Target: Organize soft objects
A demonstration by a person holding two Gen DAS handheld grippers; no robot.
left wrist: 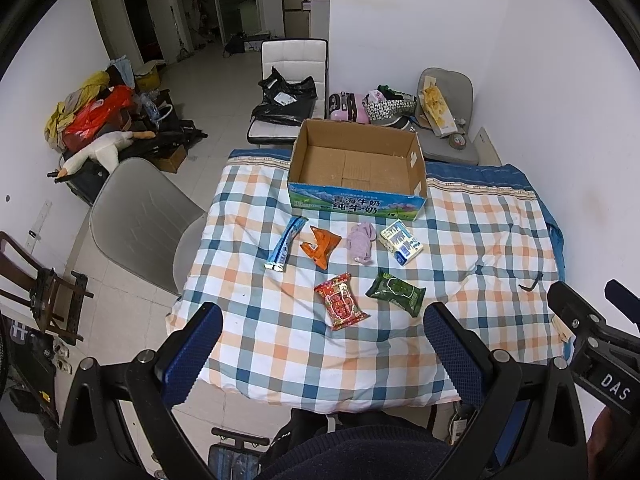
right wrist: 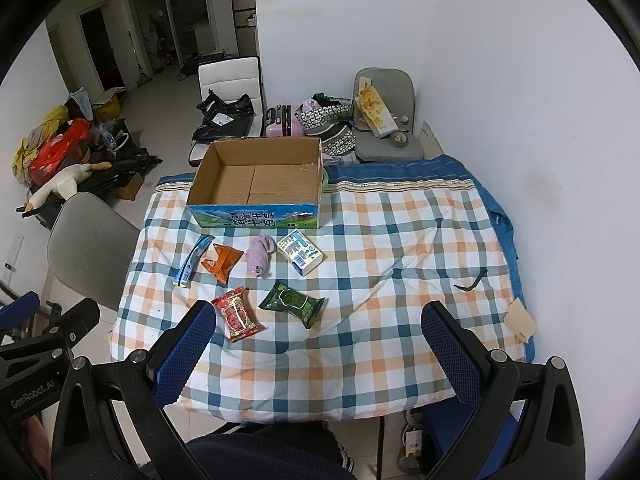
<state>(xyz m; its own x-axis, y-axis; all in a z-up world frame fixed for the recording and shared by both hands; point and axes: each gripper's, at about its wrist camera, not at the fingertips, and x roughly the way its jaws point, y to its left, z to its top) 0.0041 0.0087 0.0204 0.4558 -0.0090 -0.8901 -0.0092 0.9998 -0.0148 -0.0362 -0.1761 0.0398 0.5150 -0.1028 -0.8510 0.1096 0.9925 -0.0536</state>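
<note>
An empty cardboard box (left wrist: 356,164) (right wrist: 258,178) stands at the far side of the checked cloth. In front of it lie a blue stick pack (left wrist: 285,243) (right wrist: 193,260), an orange pouch (left wrist: 320,245) (right wrist: 221,261), a small purple plush (left wrist: 361,241) (right wrist: 260,255) and a white carton (left wrist: 401,241) (right wrist: 300,252). Nearer lie a red snack pack (left wrist: 341,301) (right wrist: 237,313) and a green pack (left wrist: 396,291) (right wrist: 292,303). My left gripper (left wrist: 326,328) and my right gripper (right wrist: 320,324) hover open above the near table edge, holding nothing.
The checked cloth (left wrist: 480,240) (right wrist: 400,248) covers the table. A grey chair (left wrist: 140,216) (right wrist: 88,240) stands at its left side. A black clip (right wrist: 472,280) and a beige cloth piece (right wrist: 520,318) lie at the right edge. Chairs with bags stand behind the box; a clutter pile (left wrist: 100,120) sits far left.
</note>
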